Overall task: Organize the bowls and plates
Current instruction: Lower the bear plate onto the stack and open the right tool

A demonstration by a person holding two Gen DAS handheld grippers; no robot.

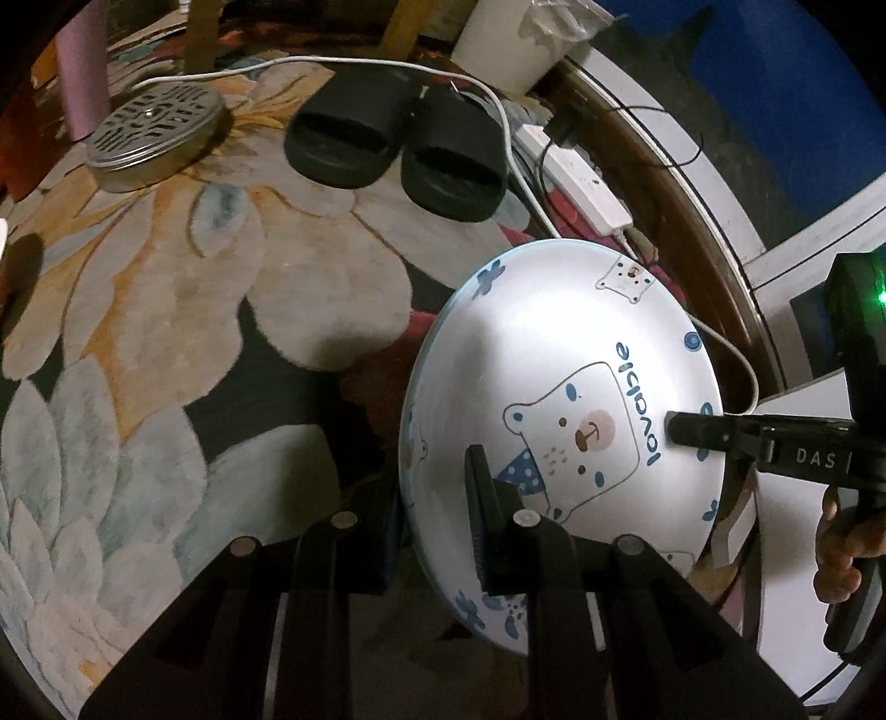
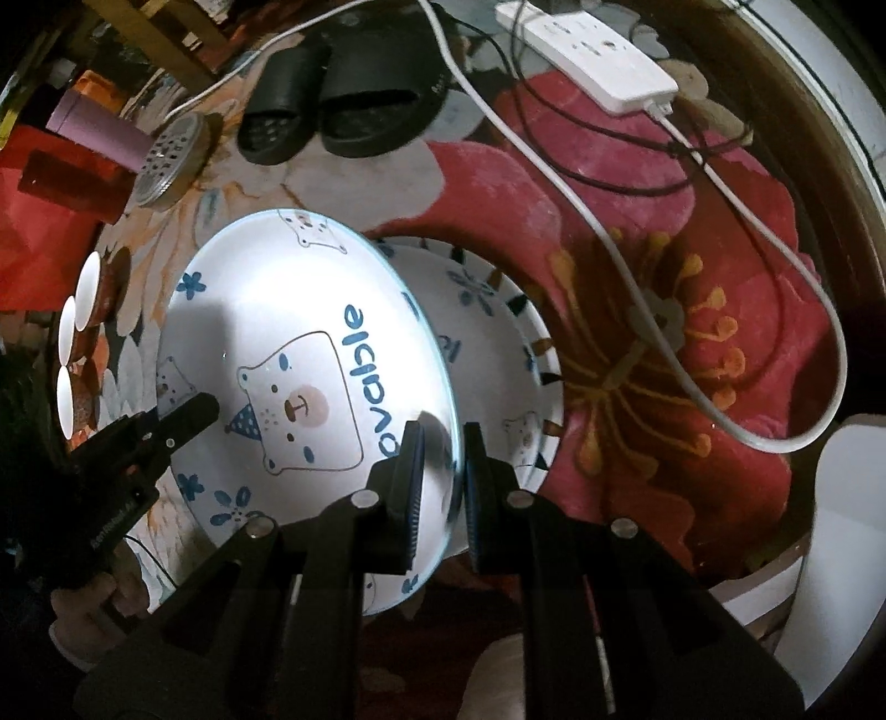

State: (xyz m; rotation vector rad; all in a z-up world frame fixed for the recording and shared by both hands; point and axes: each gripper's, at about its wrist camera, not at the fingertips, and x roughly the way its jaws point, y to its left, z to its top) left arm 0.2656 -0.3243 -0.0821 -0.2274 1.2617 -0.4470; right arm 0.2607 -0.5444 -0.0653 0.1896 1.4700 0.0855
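I had the bear plate [image 2: 288,354] clamped from both sides and lifted clear of the rug [image 1: 166,310]. My left tool [image 1: 437,526] gripped one edge of it, one finger [image 1: 487,515] lying on the printed face and the other hidden behind the rim. My right tool [image 2: 443,476] pinched the opposite edge, with one pad [image 2: 407,482] on the face beside the word "lovable" and the other pad [image 2: 479,487] on the back, the rim sandwiched tightly between them. In the left wrist view the right tool [image 1: 692,429] reached in from the side, its tip resting on the plate's face near the lettering; in the right wrist view the left tool [image 2: 194,412] did the same from the other side. The plate was tilted, its bear drawing turned toward both cameras. Directly beneath and just behind it lay a second plate [image 2: 498,343] with a dark dashed rim, flat on the red flower of the rug. Farther off on the rug I saw a pair of black slippers [image 1: 393,144], a round metal strainer lid [image 1: 155,133], a white power strip [image 2: 587,50] with its white cable [image 2: 775,266] looping past, and a pink cup [image 2: 99,130]
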